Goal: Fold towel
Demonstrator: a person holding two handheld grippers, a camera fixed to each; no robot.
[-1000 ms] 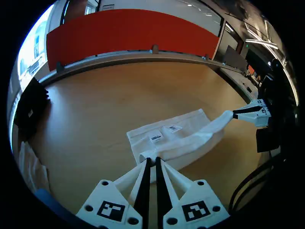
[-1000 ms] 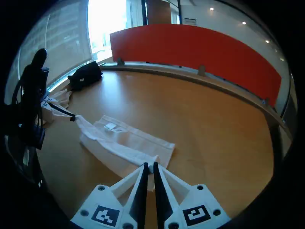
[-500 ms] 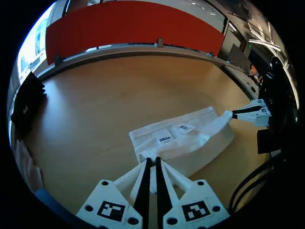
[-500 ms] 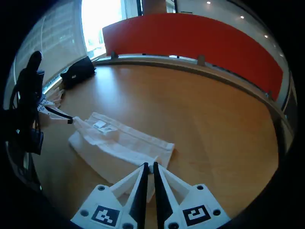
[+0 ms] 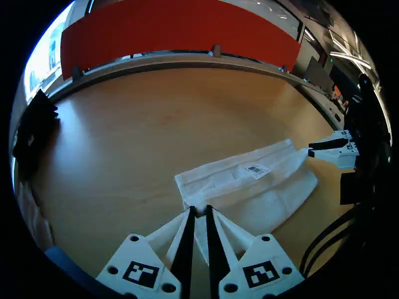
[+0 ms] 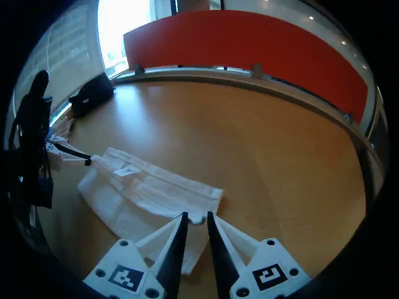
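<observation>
Flanking one white towel (image 5: 264,199) on a wooden table (image 5: 149,124), two grippers sit at its near corners. The left gripper (image 5: 199,212) is nearly closed, cloth filling its gap; the right gripper (image 6: 195,218) stands slightly wider, its grip unclear. The towel lies flat, folded lengthwise, one tag (image 5: 258,170) showing. Beyond stands one red partition (image 5: 174,30).

White towel (image 5: 249,192) with a white tag (image 5: 257,170) carrying a black barcode, on an orange-brown wood desk (image 5: 149,129). Red-orange partition (image 5: 174,25) behind it, black bag (image 6: 90,94) at the desk's far edge. Left hand-held gripper (image 5: 199,209) and right hand-held gripper (image 6: 196,215): white bodies, black fingers, black-and-white square markers.
</observation>
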